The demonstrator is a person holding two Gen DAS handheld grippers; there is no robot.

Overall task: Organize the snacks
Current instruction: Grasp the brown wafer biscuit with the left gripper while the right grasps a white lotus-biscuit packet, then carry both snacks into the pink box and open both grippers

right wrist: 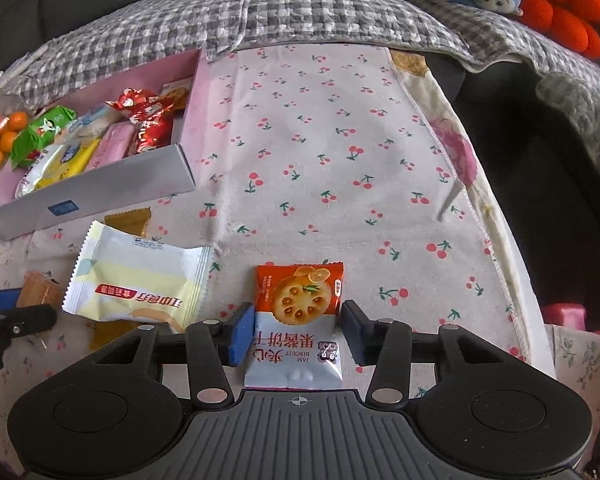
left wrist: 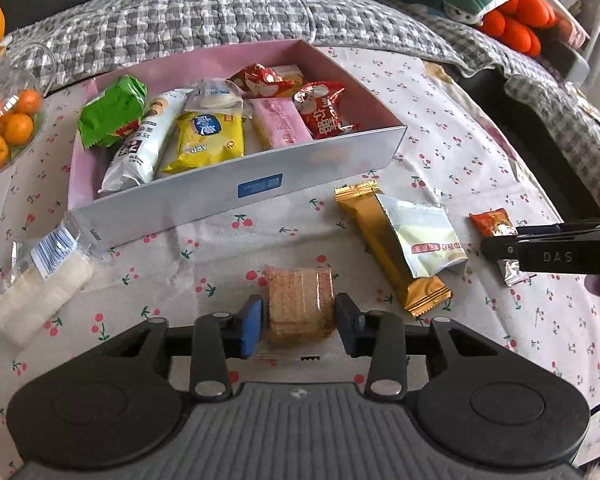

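A pink-lined box (left wrist: pixel 236 196) (right wrist: pixel 100 196) holds several wrapped snacks. In the left wrist view my left gripper (left wrist: pixel 300 320) is open, its blue pads on either side of a clear-wrapped brown wafer snack (left wrist: pixel 300 300) lying on the cherry-print cloth, with small gaps. In the right wrist view my right gripper (right wrist: pixel 298 332) is open around an orange-and-white jam biscuit packet (right wrist: pixel 298 320) on the cloth, pads close to its sides. A pale yellow packet (left wrist: pixel 424 240) (right wrist: pixel 140 280) lies over a gold bar wrapper (left wrist: pixel 392 252) between the grippers. The right gripper also shows at the left wrist view's right edge (left wrist: pixel 512 246).
A clear-wrapped white snack (left wrist: pixel 36 292) lies left of the box. A glass jar of small oranges (left wrist: pixel 8 120) stands at far left. A grey checked quilt (left wrist: pixel 220 12) runs behind the table; orange plush toys (left wrist: pixel 516 24) lie at back right. The table edge drops off right (right wrist: pixel 512 240).
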